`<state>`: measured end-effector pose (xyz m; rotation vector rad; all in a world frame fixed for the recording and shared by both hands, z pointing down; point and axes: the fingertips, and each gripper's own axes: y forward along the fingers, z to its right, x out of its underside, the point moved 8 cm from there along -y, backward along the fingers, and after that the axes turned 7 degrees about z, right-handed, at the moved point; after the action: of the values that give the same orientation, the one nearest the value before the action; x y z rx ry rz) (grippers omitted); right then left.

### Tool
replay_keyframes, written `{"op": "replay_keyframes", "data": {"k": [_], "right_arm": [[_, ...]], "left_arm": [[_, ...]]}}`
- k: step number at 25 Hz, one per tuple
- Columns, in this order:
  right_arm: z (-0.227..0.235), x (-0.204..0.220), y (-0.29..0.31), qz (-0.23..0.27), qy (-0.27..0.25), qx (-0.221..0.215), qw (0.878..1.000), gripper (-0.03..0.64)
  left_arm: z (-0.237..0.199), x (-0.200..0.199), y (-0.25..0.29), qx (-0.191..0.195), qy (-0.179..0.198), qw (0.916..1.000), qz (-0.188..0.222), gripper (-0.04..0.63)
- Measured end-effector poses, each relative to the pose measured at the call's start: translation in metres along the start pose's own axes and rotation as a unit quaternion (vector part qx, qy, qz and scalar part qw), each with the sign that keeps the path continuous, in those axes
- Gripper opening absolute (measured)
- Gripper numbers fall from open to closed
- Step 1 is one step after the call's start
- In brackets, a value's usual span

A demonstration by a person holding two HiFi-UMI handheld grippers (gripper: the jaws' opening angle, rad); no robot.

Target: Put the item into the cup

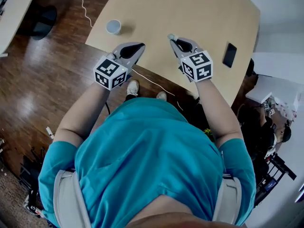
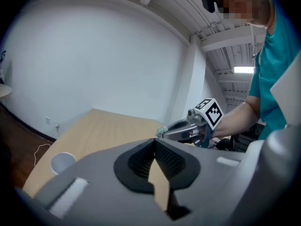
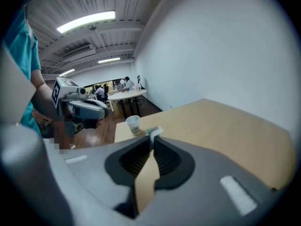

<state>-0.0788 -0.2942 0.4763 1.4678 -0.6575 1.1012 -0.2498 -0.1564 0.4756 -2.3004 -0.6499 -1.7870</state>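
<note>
A small white paper cup (image 1: 113, 26) stands upright near the left corner of the light wooden table (image 1: 199, 8). My right gripper (image 1: 172, 38) hovers over the table's near edge, shut on a small white item with a green end (image 3: 154, 132) that sticks out past its tips. My left gripper (image 1: 141, 45) is beside it, to the left, its jaws closed together with nothing between them. In the right gripper view the cup (image 3: 133, 124) is ahead and a little left of the item. From the left gripper view the cup (image 2: 62, 162) is low at the left, and the right gripper (image 2: 161, 133) is ahead.
A black phone (image 1: 229, 54) lies near the table's right edge. A white cable (image 1: 84, 8) runs over the dark wooden floor left of the table. In the right gripper view another table (image 3: 124, 94) with people stands far back in the room.
</note>
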Motion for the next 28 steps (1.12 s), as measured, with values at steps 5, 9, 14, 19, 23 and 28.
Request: {"op": "replay_keyframes", "data": {"k": [5,9,14,19,23,28], "right_arm": [[-0.034,-0.027,0.076,-0.022,-0.023,-0.045,0.998,0.029],[-0.057,-0.042,0.136,-0.044,-0.041,-0.072,0.996,0.029],[-0.078,-0.048,0.193,-0.075,-0.062,-0.095,0.991,0.029],[-0.086,-0.047,0.230,-0.105,-0.066,-0.094,0.988,0.037],[-0.092,-0.048,0.240,-0.110,-0.062,-0.099,0.987,0.114],[-0.097,-0.050,0.241,-0.110,-0.066,-0.101,0.987,0.124]], "left_arm": [[-0.051,0.005,-0.052,-0.047,-0.020,0.9986,0.011,0.005],[-0.090,0.009,-0.091,-0.084,-0.034,0.9958,0.017,0.005],[-0.123,0.015,-0.133,-0.116,-0.043,0.9921,0.020,0.005],[-0.141,0.021,-0.157,-0.131,-0.053,0.9897,0.025,0.005],[-0.147,0.024,-0.168,-0.134,-0.059,0.9888,0.030,0.005],[-0.152,0.026,-0.172,-0.132,-0.066,0.9884,0.035,0.005]]}}
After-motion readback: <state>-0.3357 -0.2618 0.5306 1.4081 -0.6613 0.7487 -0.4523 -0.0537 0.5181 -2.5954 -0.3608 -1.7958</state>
